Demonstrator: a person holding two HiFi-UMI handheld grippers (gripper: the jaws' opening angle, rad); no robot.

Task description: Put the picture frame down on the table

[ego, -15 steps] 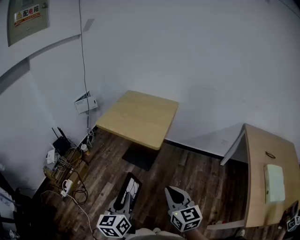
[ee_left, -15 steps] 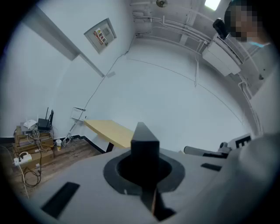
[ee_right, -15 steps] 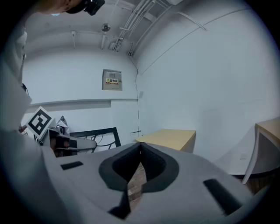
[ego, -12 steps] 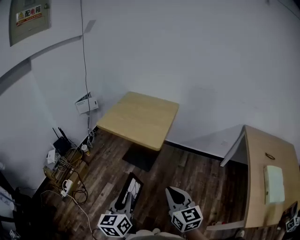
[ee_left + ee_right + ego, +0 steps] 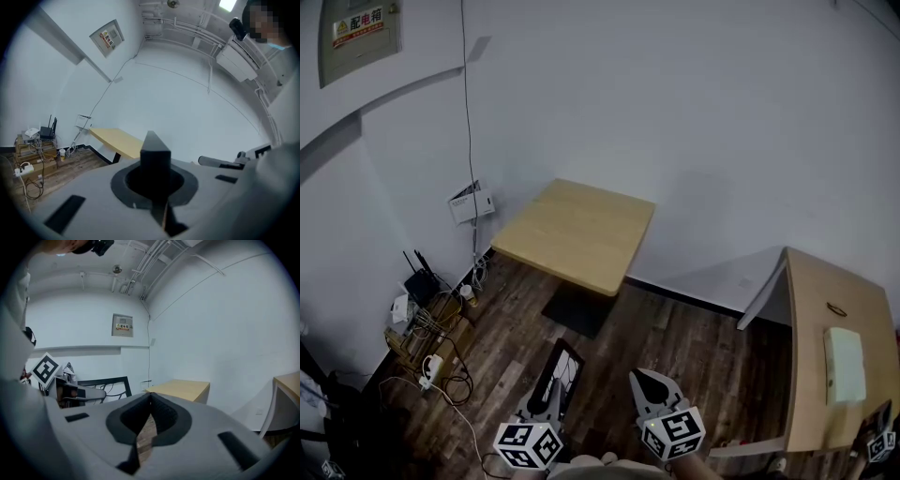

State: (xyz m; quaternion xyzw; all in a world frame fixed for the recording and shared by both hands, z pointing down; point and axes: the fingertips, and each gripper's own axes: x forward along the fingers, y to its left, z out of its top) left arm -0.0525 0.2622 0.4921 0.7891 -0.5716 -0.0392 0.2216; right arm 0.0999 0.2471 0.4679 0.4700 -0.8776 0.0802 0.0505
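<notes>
We've got the picture frame (image 5: 560, 375) clamped in the left tool (image 5: 542, 408). Its jaws are closed on one dark edge, w/ the frame standing up from them, low & near us over the wood floor (image 5: 675, 347). The right tool (image 5: 645, 380) is just beside it to the right, jaws together at the tips w/ nothing in them; only floor shows thru the gap.

The table (image 5: 581, 234) is well apart from the frame, at the far side against the wall, top bare. So by our read the carry isn't done & no set-down has begun.

Risks as we judge them:
- One-edge grip, so the frame can pivot or slip out during the carry; a drop on the floor could crack any glazing.
- Coming in too low, the frame's far corner could knock the table's near edge & twist in the jaws.
- Letting go while it's upright or tilted means it topples; if it's too near an edge, it goes off.
- The cables (image 5: 427, 366) at the left of the floor are a trip hazard if we drift that way.
- The right tool is idle, so nothing is backing up the hold.
</notes>
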